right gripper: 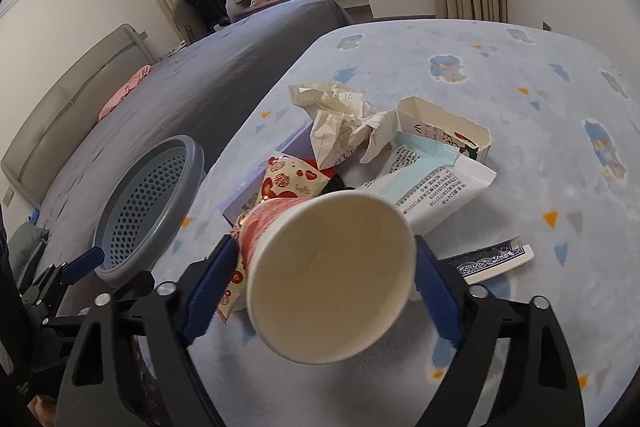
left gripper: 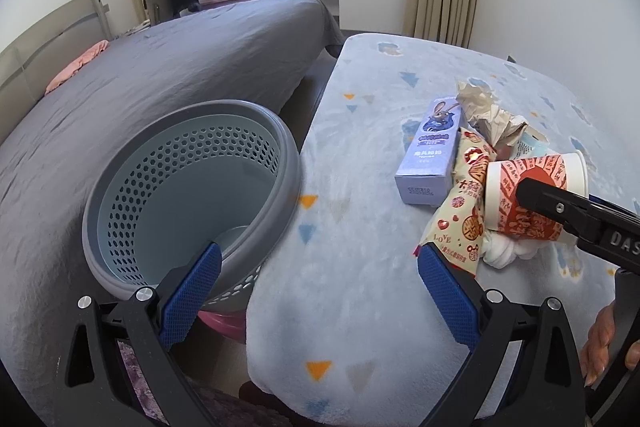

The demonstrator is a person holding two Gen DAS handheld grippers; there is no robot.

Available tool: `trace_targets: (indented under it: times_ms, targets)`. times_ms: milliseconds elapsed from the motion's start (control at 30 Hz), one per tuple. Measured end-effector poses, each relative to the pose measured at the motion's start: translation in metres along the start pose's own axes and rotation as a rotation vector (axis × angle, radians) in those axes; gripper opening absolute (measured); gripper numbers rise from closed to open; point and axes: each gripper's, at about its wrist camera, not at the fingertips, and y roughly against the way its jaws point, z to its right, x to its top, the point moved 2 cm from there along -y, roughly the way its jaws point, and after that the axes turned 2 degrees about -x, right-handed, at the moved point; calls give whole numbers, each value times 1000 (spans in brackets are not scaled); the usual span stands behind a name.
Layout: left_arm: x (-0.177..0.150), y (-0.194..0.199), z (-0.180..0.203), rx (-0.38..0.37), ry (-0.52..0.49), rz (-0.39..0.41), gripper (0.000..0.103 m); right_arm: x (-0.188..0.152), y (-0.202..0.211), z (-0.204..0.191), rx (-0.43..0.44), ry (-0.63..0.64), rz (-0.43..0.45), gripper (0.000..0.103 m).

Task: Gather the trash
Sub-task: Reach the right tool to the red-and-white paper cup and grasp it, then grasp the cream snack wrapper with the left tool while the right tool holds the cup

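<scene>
My right gripper is shut on a red-and-white paper cup, its open mouth facing the camera; the cup also shows in the left wrist view, held just above the trash pile. My left gripper is open and empty at the table's left edge, beside a grey perforated bin, also seen in the right wrist view. The pile holds a purple box, a red-patterned snack wrapper, crumpled paper, a torn carton and a white-blue pouch.
The table wears a light blue fleece cover. A grey bed lies left of the bin. A blue-patterned card lies right of the cup. White tissue lies under the cup. A hand grips the right handle.
</scene>
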Motion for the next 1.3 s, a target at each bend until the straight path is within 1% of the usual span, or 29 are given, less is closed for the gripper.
trace_targets:
  times_ms: [167, 333, 500, 633, 833, 967, 1033, 1133, 1200, 1300]
  targets:
    - [-2, 3, 3, 2, -7, 1, 97, -2, 8, -3, 12, 5, 16, 80]
    - [-2, 7, 5, -15, -11, 13, 97, -8, 27, -3, -31, -4, 55, 80]
    - [0, 10, 15, -41, -34, 28, 97, -17, 51, 10, -102, -48, 92, 80]
    - [5, 6, 28, -66, -54, 29, 97, -27, 65, 23, -134, -83, 104, 80]
    - [18, -3, 47, -101, -70, 27, 97, -38, 81, 42, -154, -129, 123, 80]
    - [23, -16, 59, -118, -67, 2, 97, -39, 87, 51, -147, -158, 139, 80]
    - [23, -23, 64, -115, -73, -13, 97, -39, 88, 56, -142, -168, 144, 80]
    - [22, -35, 71, -74, -94, -29, 97, -40, 86, 60, -138, -177, 139, 80]
    - [23, -39, 74, -60, -101, -32, 97, -42, 85, 62, -135, -183, 136, 80]
    - [23, -43, 77, -60, -102, -37, 97, -42, 85, 63, -130, -187, 139, 80]
